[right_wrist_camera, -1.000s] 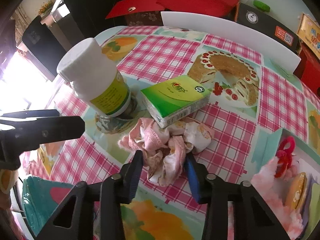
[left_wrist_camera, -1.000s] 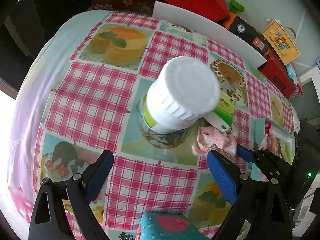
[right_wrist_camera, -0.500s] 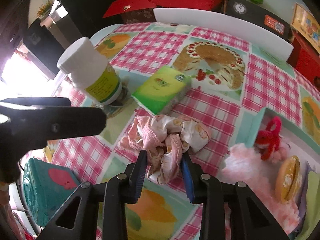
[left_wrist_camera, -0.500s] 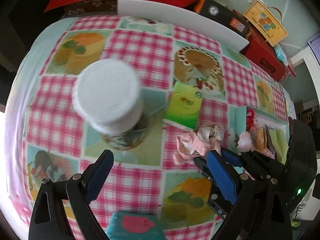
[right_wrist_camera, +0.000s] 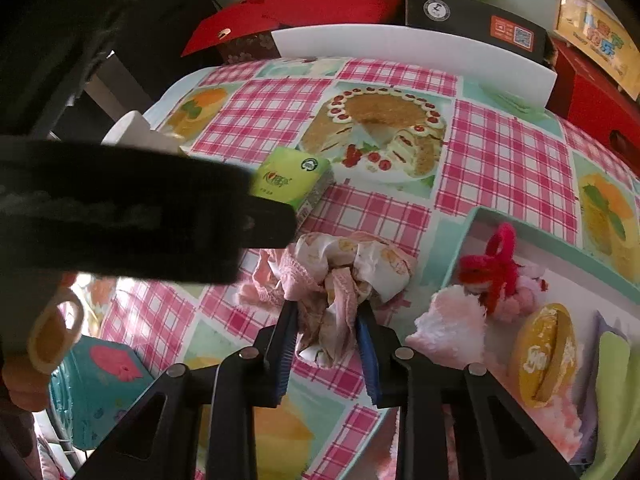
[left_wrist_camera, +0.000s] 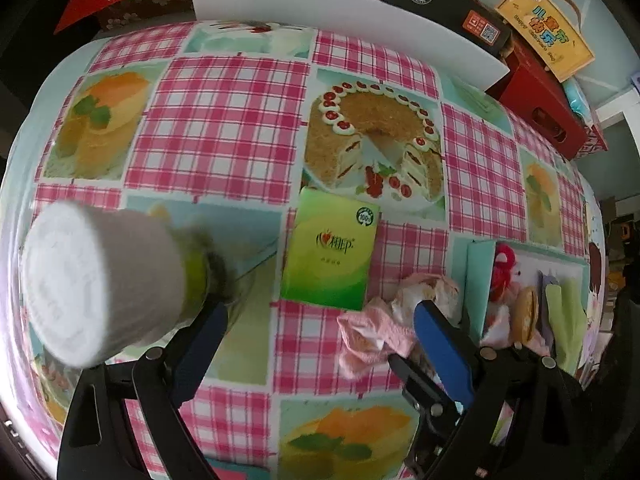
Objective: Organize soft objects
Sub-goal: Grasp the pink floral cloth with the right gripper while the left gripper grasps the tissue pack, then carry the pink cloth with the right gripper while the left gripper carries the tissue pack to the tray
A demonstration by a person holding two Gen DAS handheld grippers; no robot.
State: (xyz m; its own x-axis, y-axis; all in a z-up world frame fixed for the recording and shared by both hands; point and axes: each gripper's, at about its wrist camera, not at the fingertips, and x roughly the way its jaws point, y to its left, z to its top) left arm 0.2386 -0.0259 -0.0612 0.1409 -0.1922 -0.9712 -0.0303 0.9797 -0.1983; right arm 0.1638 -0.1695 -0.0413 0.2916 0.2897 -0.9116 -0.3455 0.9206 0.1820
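Right gripper (right_wrist_camera: 327,316): jaws just closing, now pinching the crumpled pink cloth (right_wrist_camera: 340,272) on the tablecloth (right_wrist_camera: 500,160), beside the tray (right_wrist_camera: 460,248). Left gripper (left_wrist_camera: 316,328) wide apart, empty; bare cloth beyond.

Light: bright daylight, the tablecloth (left_wrist_camera: 224,128) evenly lit, colours vivid.
Source: strongest from the left, where the left wrist view washes out to white along its edge.
Glare: the cloth's left rim blown out; pale sheen on the white board (right_wrist_camera: 420,48).
Shadows: soft and short.
Blur: the white-capped bottle (left_wrist_camera: 104,284) smeared and out of focus; the dark bar (right_wrist_camera: 132,216) across the right wrist view is a fuzzy silhouette.
Distortion: strong fisheye bulge, straight checks curving, black corners.
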